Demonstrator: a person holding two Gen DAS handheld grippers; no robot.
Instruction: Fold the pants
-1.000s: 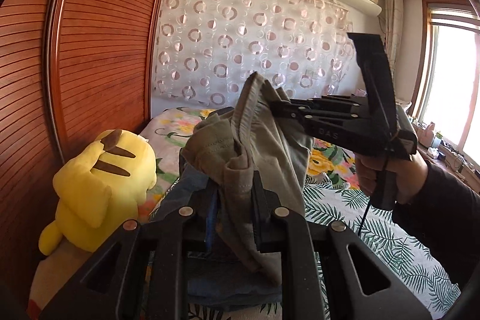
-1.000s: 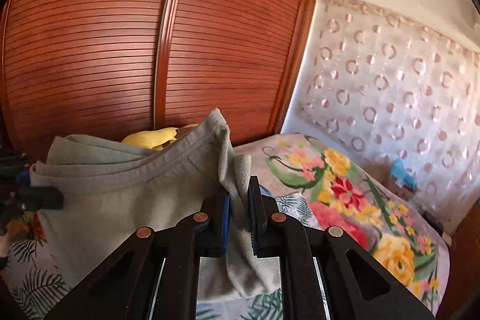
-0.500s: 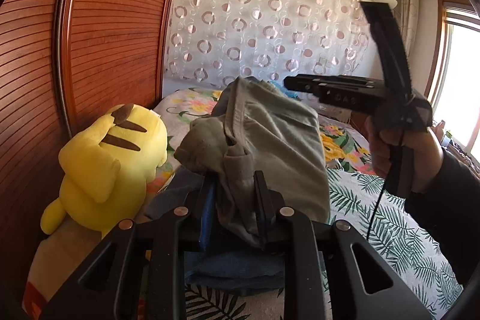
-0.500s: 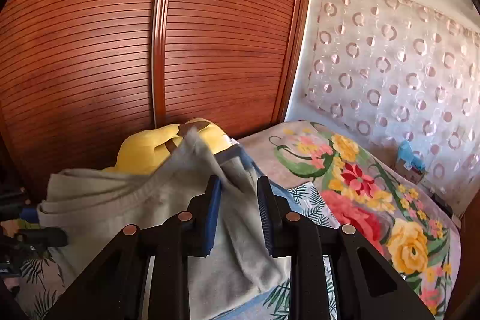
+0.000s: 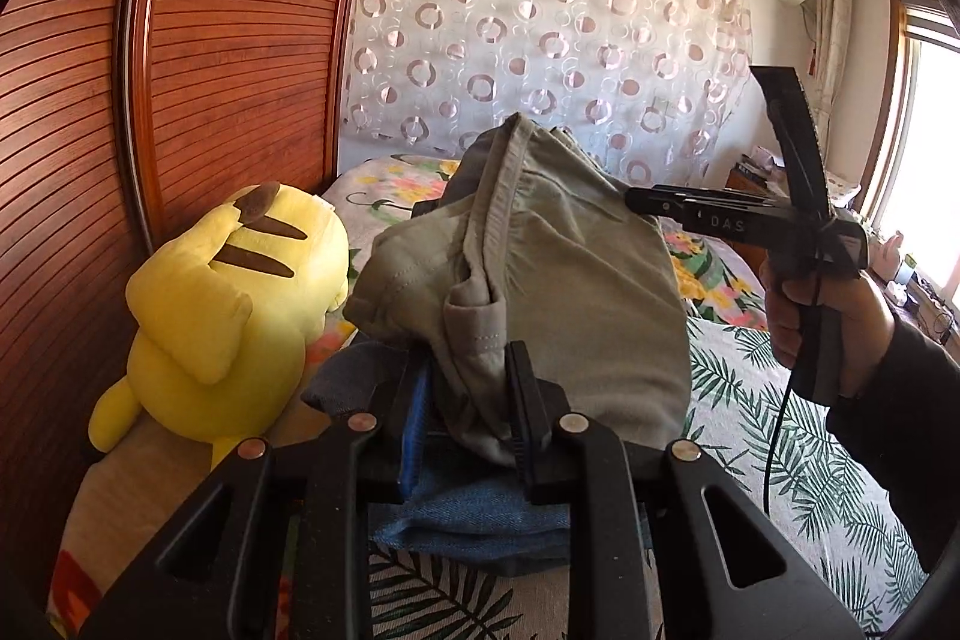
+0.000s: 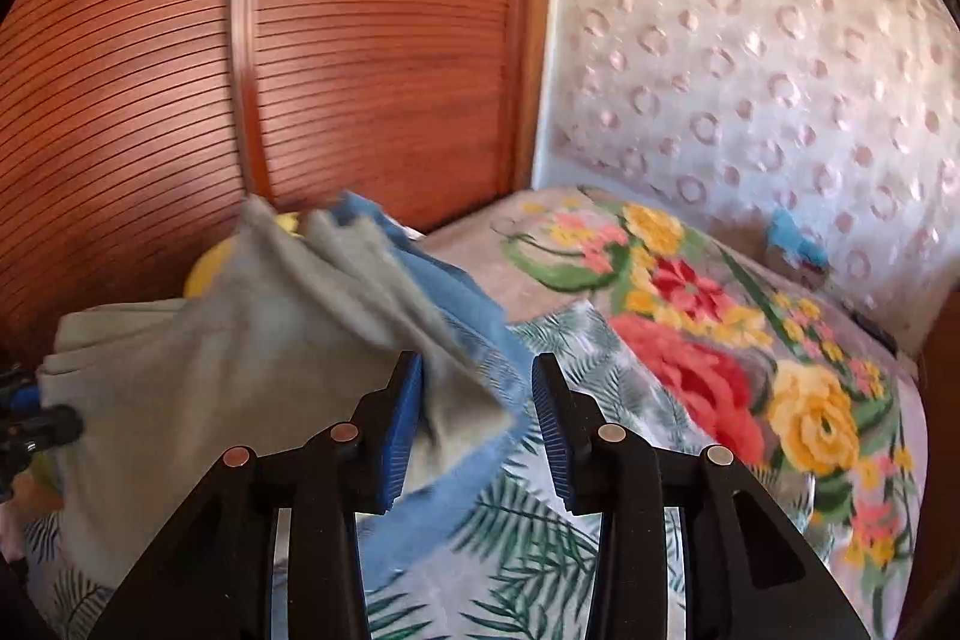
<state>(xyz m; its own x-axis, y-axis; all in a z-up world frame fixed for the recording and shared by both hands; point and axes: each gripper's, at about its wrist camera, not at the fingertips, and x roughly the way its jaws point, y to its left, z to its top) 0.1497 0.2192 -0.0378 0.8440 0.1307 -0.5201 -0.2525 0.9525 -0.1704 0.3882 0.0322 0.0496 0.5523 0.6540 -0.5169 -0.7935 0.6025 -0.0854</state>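
The grey-green pants (image 5: 540, 268) are folded into a bundle lying over a folded blue denim garment (image 5: 474, 514) on the bed. My left gripper (image 5: 471, 400) is shut on the near edge of the pants. My right gripper (image 6: 477, 424) is open, its blue pads apart, with the far corner of the pants (image 6: 252, 340) loose between and just beyond them. In the left wrist view the right gripper (image 5: 636, 202) reaches in from the right at the far edge of the bundle.
A yellow plush toy (image 5: 234, 316) lies against the slatted wooden wardrobe (image 5: 180, 100) on the left. The bed cover (image 6: 720, 340) is floral and leaf printed. A circle-patterned curtain (image 5: 540, 40) hangs behind the bed. A blue object (image 6: 792, 238) lies by it.
My right gripper has opened and let go of the pants. The bundle has come down onto the blue denim. My left gripper stays shut on it.
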